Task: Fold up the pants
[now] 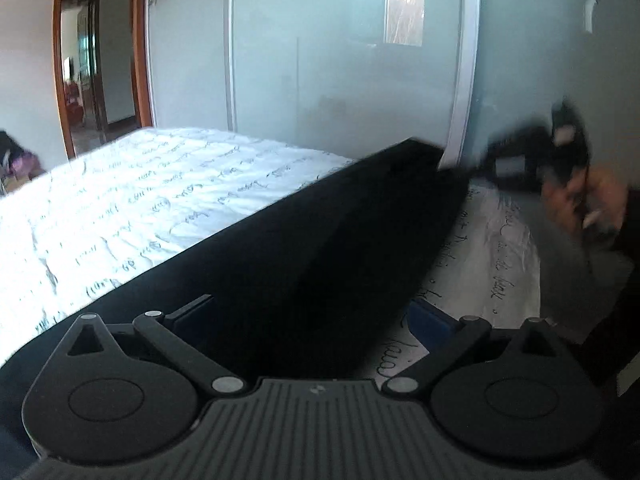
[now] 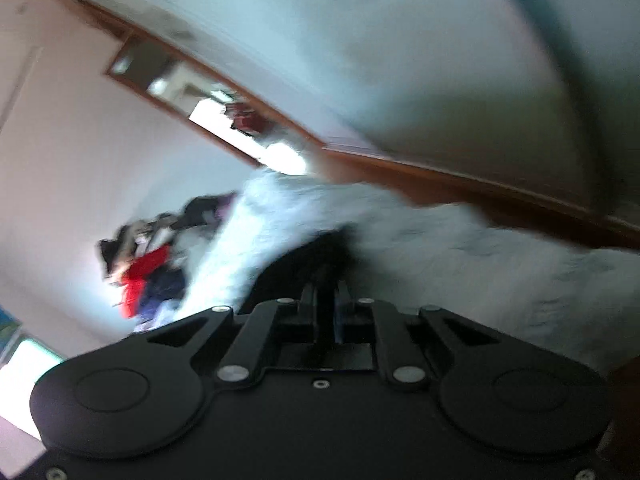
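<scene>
Left wrist view: left gripper (image 1: 312,312) jaws wide, black pants (image 1: 320,240) between, grip unclear; right gripper (image 1: 516,160) at 2 o'clock. Right wrist view: blurred, right gripper (image 2: 326,280) clenched on pants (image 2: 320,252) over bed (image 2: 460,256).

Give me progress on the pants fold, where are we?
Early. Done: both ends look picked up. The black pants hang stretched above the white printed bedcover. In hand: the right gripper is shut on dark fabric; the left gripper has cloth between wide jaws, grip unclear. Left: no fold visible yet, and nothing is laid flat.
</scene>
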The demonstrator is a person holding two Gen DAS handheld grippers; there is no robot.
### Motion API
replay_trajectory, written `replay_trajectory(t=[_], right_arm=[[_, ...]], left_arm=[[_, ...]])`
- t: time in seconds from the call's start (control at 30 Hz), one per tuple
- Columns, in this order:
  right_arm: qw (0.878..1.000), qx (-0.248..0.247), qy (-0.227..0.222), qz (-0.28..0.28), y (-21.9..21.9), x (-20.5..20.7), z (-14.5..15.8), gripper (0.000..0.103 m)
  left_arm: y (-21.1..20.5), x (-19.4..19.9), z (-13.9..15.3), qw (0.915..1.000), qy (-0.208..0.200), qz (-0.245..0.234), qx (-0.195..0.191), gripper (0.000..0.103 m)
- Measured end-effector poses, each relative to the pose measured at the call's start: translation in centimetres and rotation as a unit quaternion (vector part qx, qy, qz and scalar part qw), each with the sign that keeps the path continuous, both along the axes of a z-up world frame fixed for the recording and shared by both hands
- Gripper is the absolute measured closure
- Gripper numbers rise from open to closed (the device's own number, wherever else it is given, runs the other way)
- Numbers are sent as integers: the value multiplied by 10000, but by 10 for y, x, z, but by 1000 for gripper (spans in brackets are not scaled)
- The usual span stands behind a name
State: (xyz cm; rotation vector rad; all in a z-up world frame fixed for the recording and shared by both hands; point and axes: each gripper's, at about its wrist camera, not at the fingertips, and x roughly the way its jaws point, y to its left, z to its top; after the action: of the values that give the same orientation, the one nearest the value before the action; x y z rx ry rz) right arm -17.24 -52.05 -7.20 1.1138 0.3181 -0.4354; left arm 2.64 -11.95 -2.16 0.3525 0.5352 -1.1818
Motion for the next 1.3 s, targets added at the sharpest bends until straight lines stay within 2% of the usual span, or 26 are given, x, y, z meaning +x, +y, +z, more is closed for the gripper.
replay_trajectory(t=[0.03,0.07,0.1,0.13,0.17,0.23,0.27,0.3,0.33,0.43,0.5,0.57,0.63,0.7,0.77,0.87,1.07,1.1,1.13,1.17,1.2,1.3], right_arm=[[9994,231,260,-14,-5,-2,-22,103],[9997,164,173,66,-5,-5,-36,103],[10000,-41,-21,71,-3,-8,-35,99],[9999,9,-99,31,-1,-10,-28,84],[9997,46,-198,-132,0,-13,-19,76],[9960,-185,-357,-797,4,-30,6,20],[9922,-349,-546,-1064,8,-37,18,16],[9910,-413,-784,-1004,10,-37,27,15],[9930,-333,-920,-668,9,-28,34,15],[9978,-163,-645,46,7,19,45,15],[9991,-14,-222,366,2,53,40,15],[9964,499,282,619,-7,83,24,18],[9919,1050,374,616,-16,99,9,21],[9904,1257,205,531,-17,108,11,20],[9917,1166,152,528,-15,116,16,20],[9868,1309,749,596,-10,131,7,21],[9893,1027,917,487,-7,145,11,22],[9909,830,927,515,-4,149,14,35],[9926,406,920,675,-2,145,19,67],[9910,129,1008,872,0,149,20,81],[9890,60,1119,962,1,152,18,92],[9906,-134,931,994,-2,144,24,92]], left_arm=[[0,5,-6,9999,114,94,56,1],[0,11,-12,9993,258,233,160,1],[1,15,-17,9983,388,337,269,4],[1,19,-19,9973,482,424,353,5],[5,21,-17,9969,519,479,337,5],[18,23,-7,9973,451,576,104,2],[24,23,-1,9972,402,631,-45,1],[29,24,4,9967,387,689,-174,0],[32,27,6,9962,415,725,-241,0],[25,33,2,9946,690,771,-39,1],[20,26,0,9950,725,683,65,1],[16,10,-4,9980,411,469,120,1],[10,0,-10,9992,50,298,245,1],[0,-1,-19,9985,-145,293,434,1],[-8,5,-27,9976,-2,364,596,1],[-10,10,-35,9966,114,433,689,1],[-6,14,-39,9963,239,389,727,6],[-5,14,-39,9965,275,377,699,8],[-3,15,-39,9965,328,376,674,9],[0,17,-39,9964,410,391,626,9],[2,19,-39,9963,484,414,579,12],[9,28,-36,9946,756,478,535,20]])
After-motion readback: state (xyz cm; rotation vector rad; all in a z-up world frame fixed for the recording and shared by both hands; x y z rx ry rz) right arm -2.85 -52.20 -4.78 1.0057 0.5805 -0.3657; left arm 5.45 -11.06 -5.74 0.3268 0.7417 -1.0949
